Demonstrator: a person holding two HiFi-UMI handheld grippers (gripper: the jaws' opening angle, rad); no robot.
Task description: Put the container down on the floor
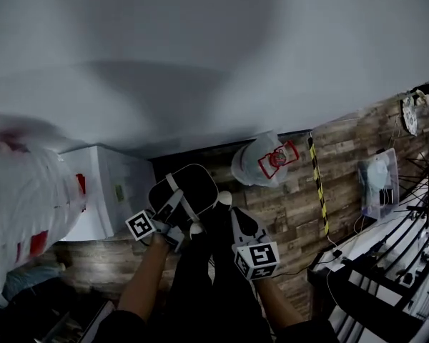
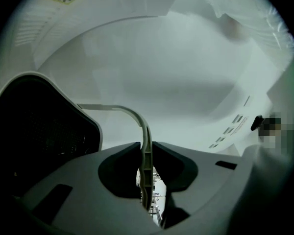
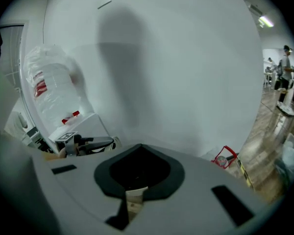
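- Container (image 1: 189,191): we see a black, flat-sided bin with a pale bail handle (image 2: 137,119). It hangs in the air at the centre of the head view, in front of the white wall (image 1: 200,63) and over the plank floor (image 1: 293,220). Nothing shows its base touching the boards.
- Left gripper (image 2: 146,151): clenched on the handle. The thin pale bar runs straight through the seam between the jaws, and the container's dark side fills the 9 o'clock part of the left gripper view.
- Right gripper (image 3: 134,190): jaws drawn together. Only a narrow pale sliver shows in the seam, and we cannot identify it. In the head view its tip sits at 3 o'clock of the container, close against the rim; we cannot tell whether it touches.
- Surroundings: a white box (image 1: 104,184) lies at 9 o'clock of the container, a clear bag with red print (image 1: 21,206) further out the same way, and a white tub with a red label (image 1: 261,164) at 2 o'clock.
- Step in hand: we judge this to be the carry and lowering stage, with the set-down not yet done.
- Next move: we would bring the base flat onto the bare boards between box and tub, keeping the bail upright so the bin does not swing, and part the left jaws only once the floor bears the weight.
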